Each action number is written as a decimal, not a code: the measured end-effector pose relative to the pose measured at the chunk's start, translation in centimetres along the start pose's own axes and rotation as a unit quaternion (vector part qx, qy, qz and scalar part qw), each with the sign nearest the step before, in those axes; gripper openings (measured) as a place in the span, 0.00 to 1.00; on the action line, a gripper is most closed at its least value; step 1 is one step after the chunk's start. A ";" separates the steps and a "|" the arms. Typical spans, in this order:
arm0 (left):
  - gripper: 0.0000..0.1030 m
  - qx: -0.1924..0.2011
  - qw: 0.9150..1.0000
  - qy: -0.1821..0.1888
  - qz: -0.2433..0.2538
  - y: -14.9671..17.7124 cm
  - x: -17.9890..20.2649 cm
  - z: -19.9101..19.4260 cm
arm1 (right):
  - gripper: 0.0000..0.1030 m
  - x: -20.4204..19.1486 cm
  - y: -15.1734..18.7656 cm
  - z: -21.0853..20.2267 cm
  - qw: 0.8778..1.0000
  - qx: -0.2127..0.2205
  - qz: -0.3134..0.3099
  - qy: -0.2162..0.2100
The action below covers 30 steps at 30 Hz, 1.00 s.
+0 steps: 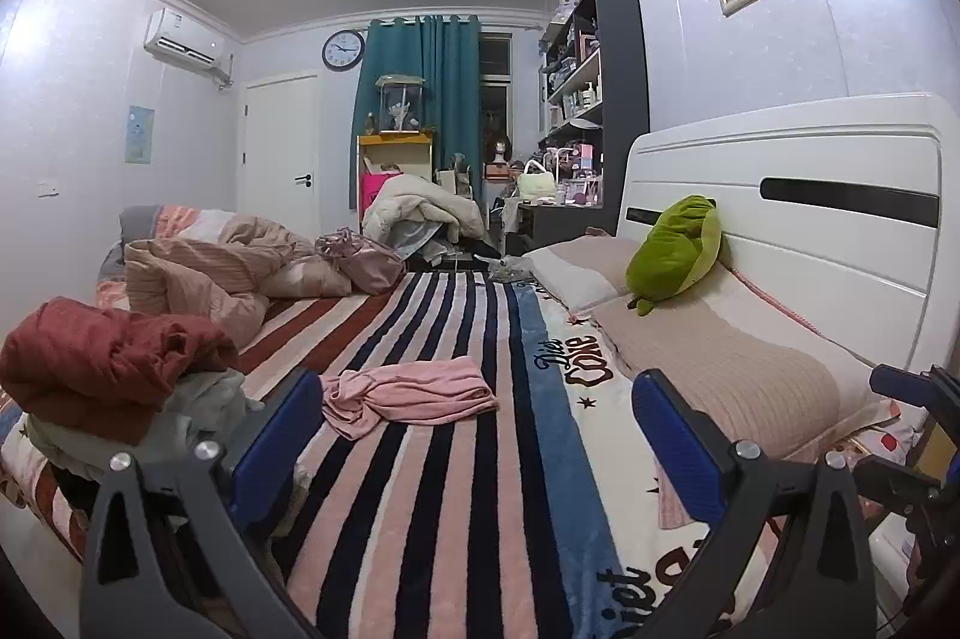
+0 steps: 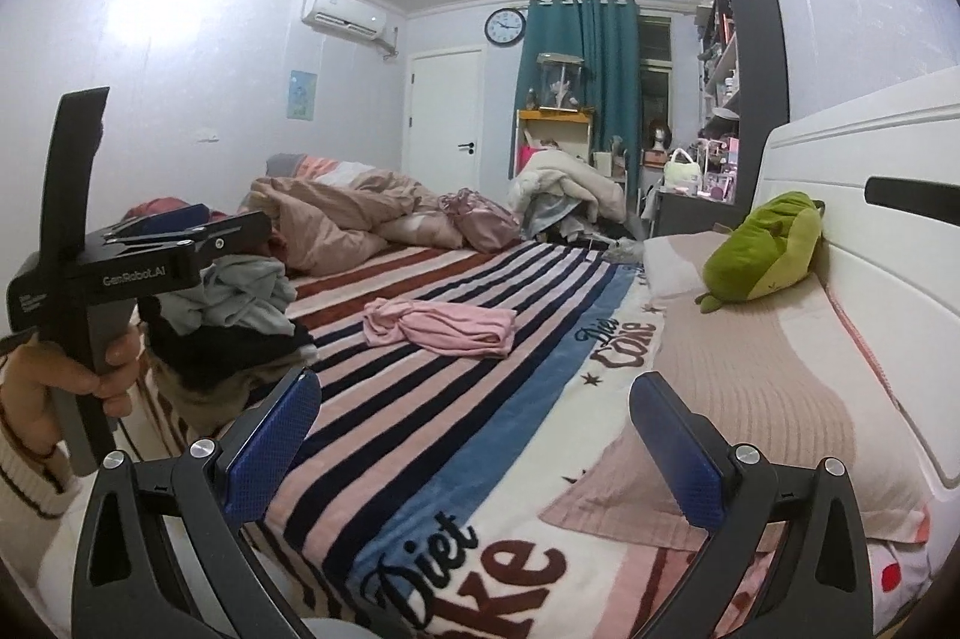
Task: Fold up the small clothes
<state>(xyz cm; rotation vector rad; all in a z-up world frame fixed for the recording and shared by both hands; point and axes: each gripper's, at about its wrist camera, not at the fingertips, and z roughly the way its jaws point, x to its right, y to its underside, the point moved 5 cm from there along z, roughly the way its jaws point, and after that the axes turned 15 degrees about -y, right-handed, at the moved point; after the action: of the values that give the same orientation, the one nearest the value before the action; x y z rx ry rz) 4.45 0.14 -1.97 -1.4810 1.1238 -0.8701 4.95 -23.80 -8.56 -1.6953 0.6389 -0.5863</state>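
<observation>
A small pink garment (image 1: 408,396) lies crumpled on the striped blanket (image 1: 456,489) in the middle of the bed; it also shows in the right wrist view (image 2: 441,327). A pile of clothes (image 1: 114,375) with a dark red piece on top sits at the left; in the right wrist view the pile (image 2: 246,303) shows grey and dark pieces. My left gripper (image 1: 480,435) is open and empty, above the blanket short of the pink garment. My right gripper (image 2: 480,435) is open and empty over the blanket's near end. The left gripper's body (image 2: 138,261) shows at the left in a hand.
A crumpled beige duvet (image 1: 222,267) and a shiny pink bag (image 1: 360,261) lie at the far end of the bed. Pillows (image 1: 720,363) and a green plush toy (image 1: 678,249) lie along the white headboard (image 1: 810,195) on the right. Shelves and clutter stand beyond the bed.
</observation>
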 end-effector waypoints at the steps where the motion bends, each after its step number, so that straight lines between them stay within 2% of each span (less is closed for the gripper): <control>1: 0.99 0.000 1.000 -0.001 0.000 0.0 -0.1 0.0 | 1.00 -0.1 0.0 0.1 1.000 0.000 0.000 0.000; 30: 0.99 0.002 1.000 -0.014 0.006 0.3 -0.9 0.1 | 1.00 -0.9 -0.9 0.3 1.000 0.012 0.007 -0.008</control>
<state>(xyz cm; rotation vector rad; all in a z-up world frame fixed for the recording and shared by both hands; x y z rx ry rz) 4.22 1.04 -2.23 -1.4786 1.1088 -0.8405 4.61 -22.81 -7.74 -1.6709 0.6301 -0.5668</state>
